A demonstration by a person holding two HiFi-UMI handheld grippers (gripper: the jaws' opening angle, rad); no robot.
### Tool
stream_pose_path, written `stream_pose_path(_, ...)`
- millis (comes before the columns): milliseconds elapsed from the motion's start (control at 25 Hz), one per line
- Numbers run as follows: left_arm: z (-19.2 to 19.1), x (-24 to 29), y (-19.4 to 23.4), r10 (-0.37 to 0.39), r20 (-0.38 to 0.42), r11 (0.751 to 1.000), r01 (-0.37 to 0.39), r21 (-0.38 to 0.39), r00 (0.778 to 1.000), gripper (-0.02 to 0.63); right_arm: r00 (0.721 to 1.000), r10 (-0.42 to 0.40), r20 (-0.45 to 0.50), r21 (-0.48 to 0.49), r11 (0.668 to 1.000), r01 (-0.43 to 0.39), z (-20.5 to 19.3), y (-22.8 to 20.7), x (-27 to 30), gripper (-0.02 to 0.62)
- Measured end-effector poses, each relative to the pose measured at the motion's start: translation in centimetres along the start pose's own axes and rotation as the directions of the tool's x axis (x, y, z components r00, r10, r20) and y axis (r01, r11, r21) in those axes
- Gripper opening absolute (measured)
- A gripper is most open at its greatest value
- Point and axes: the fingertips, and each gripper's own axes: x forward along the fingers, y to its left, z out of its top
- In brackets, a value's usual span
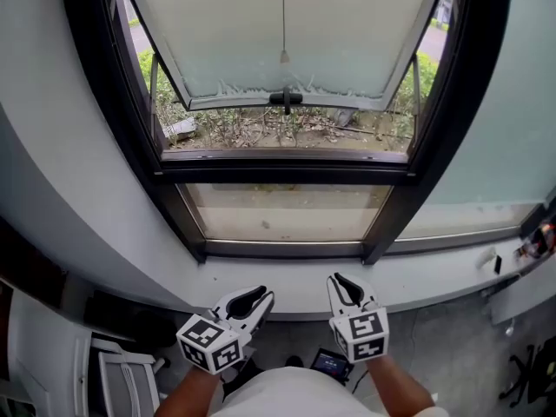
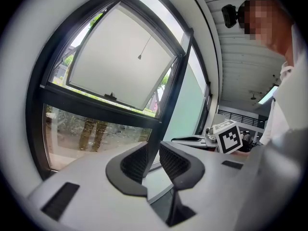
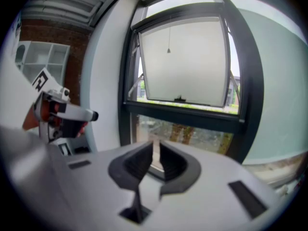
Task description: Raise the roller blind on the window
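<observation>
Holding the left gripper (image 1: pixel 254 301) and the right gripper (image 1: pixel 346 287) side by side, low and close to the body, each bearing a marker cube (image 1: pixel 208 343) at its near end, both pointing at a black-framed window (image 1: pixel 287 170) straight ahead.

Showing the jaws of each gripper parted by a narrow gap, ribbed pads pressing on nothing, only window frame and glass appearing through the gap.

Facing a grey sill (image 1: pixel 156 259) running just beyond the fingertips of both grippers.

Looking past the grippers and upward at a pale frosted sash (image 1: pixel 287 24), tilting outward at its bottom edge, with a black handle (image 1: pixel 286 99) sitting at the middle of that edge.

Hanging well above and ahead of the grippers, about midway between them: a thin pull cord (image 1: pixel 283 56) ending in a small weight, showing against the pale sash.

Not telling the cloth of the roller blind apart from the frosted pane behind the cord.

Lying between the sash and the grippers: a clear lower pane (image 1: pixel 287 211), with dry scrub (image 1: pixel 261 129) showing outside under the raised sash edge.
</observation>
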Motion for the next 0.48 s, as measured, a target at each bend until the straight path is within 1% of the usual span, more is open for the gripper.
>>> stream_pose_path(280, 0.7, -2.4, 1.1, -0.014, -0.015, 1.000, 0.015, 0.020, 1.000, 0.092, 1.000, -0.027, 0.012, 0.028, 0.999, 0.027, 1.0, 1.8, 0.2, 0.046)
stream_pose_path(480, 0.7, -4.3, 2.7, -0.021, -0.022, 1.000, 0.021, 0.014, 1.000, 0.092, 0.999, -0.036, 0.008, 0.036, 0.999, 0.036, 1.2, 4.0, 0.8, 0.041)
